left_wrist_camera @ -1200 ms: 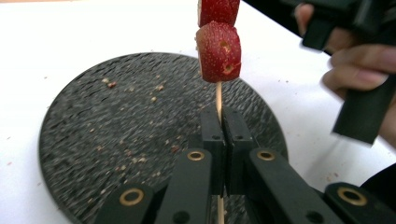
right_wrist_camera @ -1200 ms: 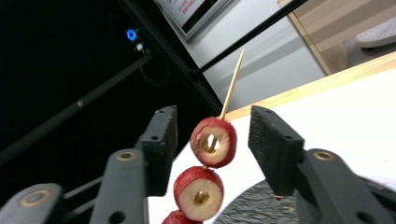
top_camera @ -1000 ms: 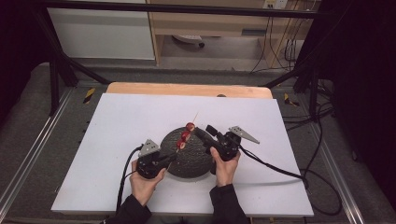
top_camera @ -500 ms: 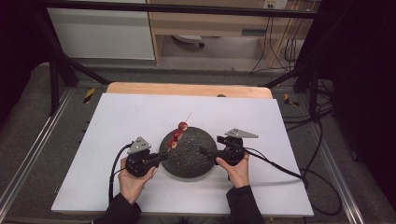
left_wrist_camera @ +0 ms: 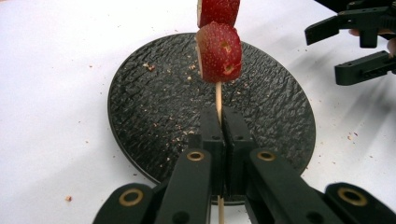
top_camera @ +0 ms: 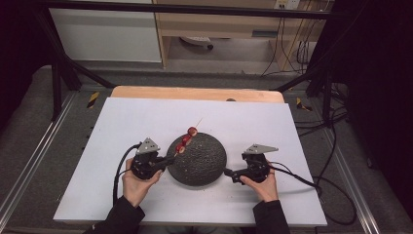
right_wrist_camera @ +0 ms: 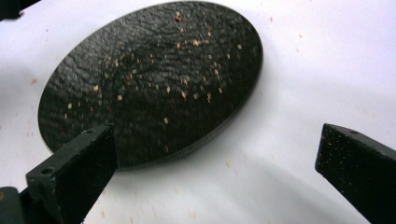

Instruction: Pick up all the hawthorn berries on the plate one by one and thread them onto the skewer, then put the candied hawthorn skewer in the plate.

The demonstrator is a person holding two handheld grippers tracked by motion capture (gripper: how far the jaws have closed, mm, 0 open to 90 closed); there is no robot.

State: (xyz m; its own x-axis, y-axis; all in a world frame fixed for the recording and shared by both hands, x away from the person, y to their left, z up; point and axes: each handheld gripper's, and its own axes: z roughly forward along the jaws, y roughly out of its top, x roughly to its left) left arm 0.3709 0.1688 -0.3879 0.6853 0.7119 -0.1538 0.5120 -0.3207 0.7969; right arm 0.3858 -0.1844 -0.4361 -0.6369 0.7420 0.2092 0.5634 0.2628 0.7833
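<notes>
The plate (top_camera: 197, 158) lies on the table (top_camera: 122, 122), in the middle between its left and right edges and nearer the near edge than the far one. The left gripper (top_camera: 168, 160) sits at the plate's left rim, the right gripper (top_camera: 228, 172) at its right rim, near side. The skewer (left_wrist_camera: 218, 100) runs from the left gripper up over the plate's far left part, toward the table's far edge. The strawberry pieces (top_camera: 186, 139) sit in a row along it, above the plate's far left rim.
</notes>
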